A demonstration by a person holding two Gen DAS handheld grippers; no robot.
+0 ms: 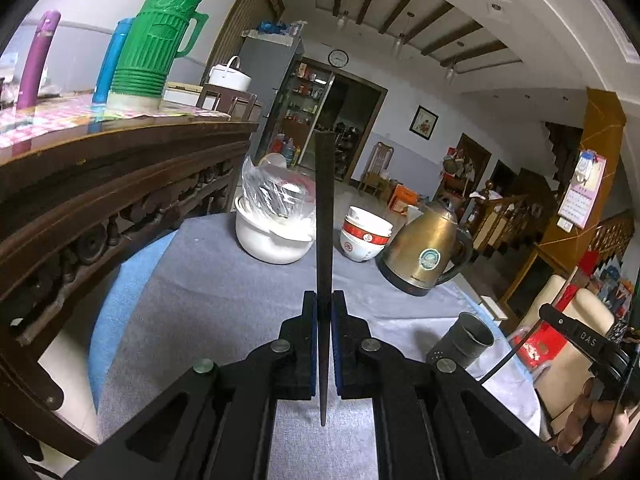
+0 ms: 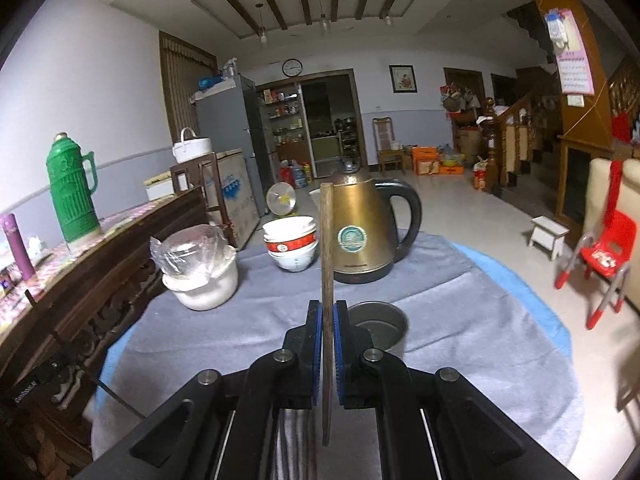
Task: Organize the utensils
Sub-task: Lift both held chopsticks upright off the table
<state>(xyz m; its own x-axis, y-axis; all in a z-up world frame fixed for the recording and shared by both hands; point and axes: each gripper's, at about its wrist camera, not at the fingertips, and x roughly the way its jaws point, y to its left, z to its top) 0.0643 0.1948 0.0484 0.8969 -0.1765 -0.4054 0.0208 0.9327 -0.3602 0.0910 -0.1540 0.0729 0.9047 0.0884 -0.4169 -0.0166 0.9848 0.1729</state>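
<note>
My left gripper [image 1: 324, 300] is shut on a black chopstick [image 1: 324, 220] that stands upright between its pads above the grey cloth. My right gripper [image 2: 328, 308] is shut on a brown wooden chopstick [image 2: 327, 248], also upright. A grey metal utensil cup [image 2: 378, 326] stands on the cloth just right of and behind the right gripper's tips; its inside looks empty. The cup also shows in the left wrist view [image 1: 466, 340], to the right of the left gripper. The right gripper's body shows at the far right of the left wrist view.
On the grey-clothed table [image 2: 460, 320] stand a brass kettle [image 2: 360, 232], stacked red-and-white bowls [image 2: 292, 244] and a white pot with a plastic bag [image 2: 200, 276]. A dark wooden sideboard [image 1: 100, 184] with a green thermos [image 1: 156, 36] borders the left. A red chair [image 2: 604, 256] stands at the right.
</note>
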